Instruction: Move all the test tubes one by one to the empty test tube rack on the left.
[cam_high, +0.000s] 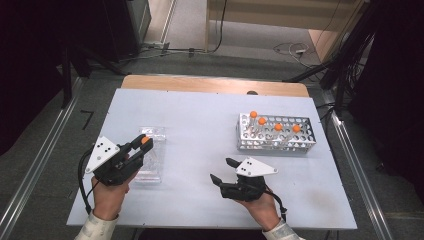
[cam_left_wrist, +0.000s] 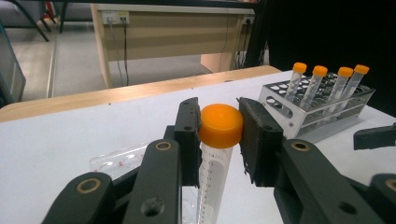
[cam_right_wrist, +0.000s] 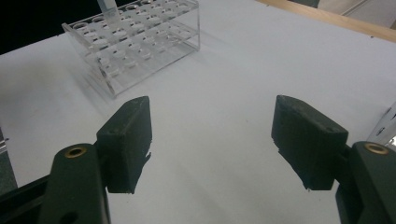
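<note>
A clear tube with an orange cap (cam_left_wrist: 221, 125) stands upright between the jaws of my left gripper (cam_left_wrist: 218, 140), which is shut on the cap. In the high view the left gripper (cam_high: 143, 144) holds the tube (cam_high: 145, 140) over a clear plastic rack (cam_high: 152, 159) at the table's left. A metal rack (cam_high: 276, 134) at the right holds several orange-capped tubes (cam_high: 262, 121). My right gripper (cam_high: 221, 169) is open above bare table near the front, with nothing between its jaws. In its own view the right gripper (cam_right_wrist: 212, 144) points toward the clear rack (cam_right_wrist: 135, 42).
The white table top (cam_high: 200, 115) has a wooden strip (cam_high: 215, 84) along its far edge. In the left gripper view the metal rack (cam_left_wrist: 317, 107) stands to the right, and the clear rack (cam_left_wrist: 116, 161) lies low on the left. Cables and furniture stand beyond the table.
</note>
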